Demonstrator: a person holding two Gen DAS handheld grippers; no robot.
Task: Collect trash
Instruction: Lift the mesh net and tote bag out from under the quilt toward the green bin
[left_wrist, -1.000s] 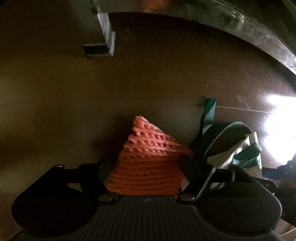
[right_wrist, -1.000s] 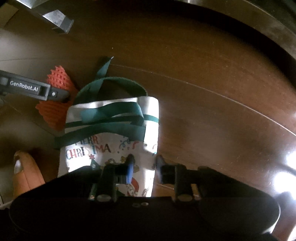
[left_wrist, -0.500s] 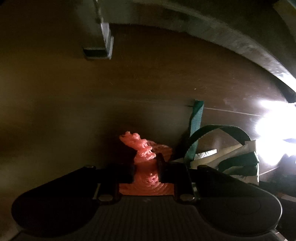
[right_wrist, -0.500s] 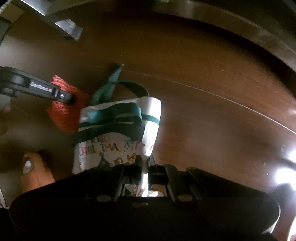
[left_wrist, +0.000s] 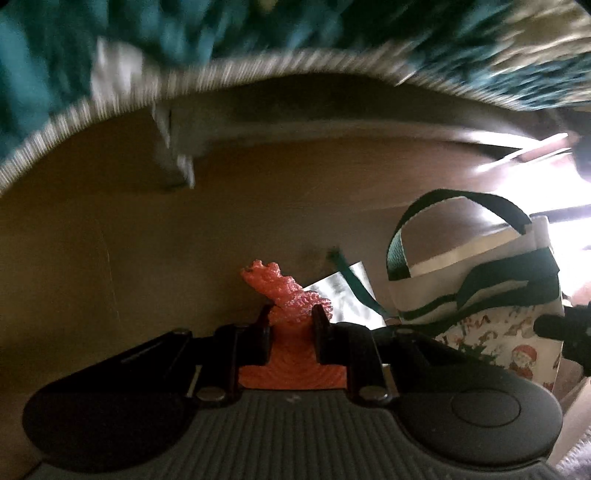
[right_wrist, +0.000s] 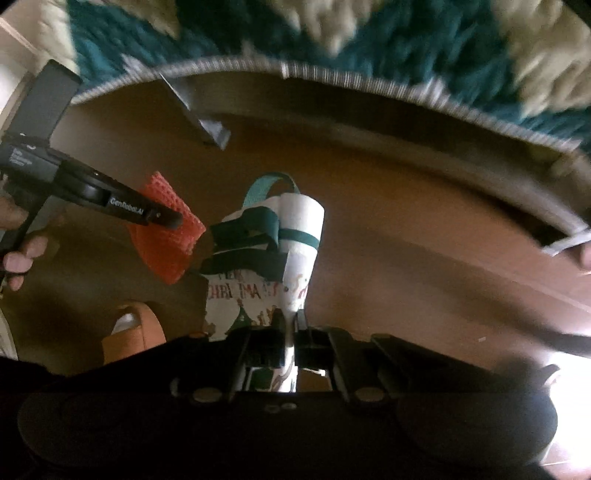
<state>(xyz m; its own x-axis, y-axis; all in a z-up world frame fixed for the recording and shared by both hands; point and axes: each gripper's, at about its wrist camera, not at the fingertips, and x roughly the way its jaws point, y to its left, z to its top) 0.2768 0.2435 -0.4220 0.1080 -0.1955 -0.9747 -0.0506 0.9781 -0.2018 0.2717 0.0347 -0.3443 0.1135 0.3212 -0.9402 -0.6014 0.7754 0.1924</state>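
My left gripper (left_wrist: 291, 325) is shut on an orange foam fruit net (left_wrist: 286, 295), which sticks out crumpled past the pads. It also shows in the right wrist view (right_wrist: 166, 236), held off the floor left of the bag. My right gripper (right_wrist: 291, 328) is shut on the edge of a white Christmas gift bag (right_wrist: 295, 236) with dark green ribbon handles, lifted off the floor. The bag hangs to the right of the left gripper (left_wrist: 480, 291).
A brown wooden floor (right_wrist: 406, 240) lies below. A shaggy teal and cream rug (right_wrist: 332, 37) borders it at the far side. A grey metal furniture leg (left_wrist: 173, 151) stands on the floor. An orange-brown object (right_wrist: 133, 332) sits at lower left.
Both grippers have risen well above the floor, carrying the net and the bag. The rug has come into view. The bag now hangs from my right gripper.
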